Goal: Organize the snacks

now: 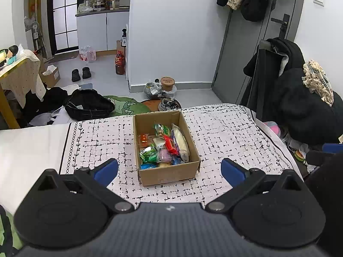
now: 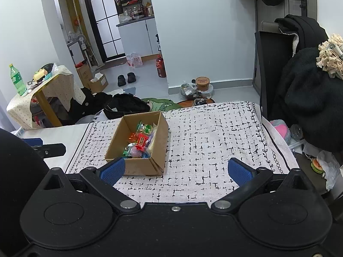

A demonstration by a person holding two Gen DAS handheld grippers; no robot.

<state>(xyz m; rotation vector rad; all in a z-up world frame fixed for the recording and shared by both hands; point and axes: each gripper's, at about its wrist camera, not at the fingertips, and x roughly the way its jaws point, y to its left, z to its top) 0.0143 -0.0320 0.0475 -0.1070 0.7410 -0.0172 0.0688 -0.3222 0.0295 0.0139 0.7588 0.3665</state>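
- Looking along the left gripper (image 1: 169, 171), I see its blue pads spread wide with nothing between them; it hangs just short of the box (image 1: 167, 147).
- That box sits open-topped on the cloth (image 1: 225, 132), mid-table, full of snacks (image 1: 165, 147): small crinkly packets, a red one (image 1: 170, 146), green ones, and a long pale roll (image 1: 181, 141) along the right wall.
- I judge the packets light, soft and slippery in their film; a pinch on a sealed end or across the middle should hold, and a hard squeeze could crush what is inside.
- Thin cardboard walls will likely flex, so the box is better taken by a wall near a corner.
- Turning to the right gripper (image 2: 175, 170), it too is released and empty, its left pad overlapping the box's near corner in this view; whether they touch I cannot tell.
- From here the box (image 2: 137, 145) lies left of centre, leaving a broad bare stretch of cloth (image 2: 214, 139) to its right, good room for laying snacks out.
- Beyond the far edge the table drops to a cluttered floor, and dark clothes (image 2: 308, 85) crowd the right side, so packets should stay well inboard.
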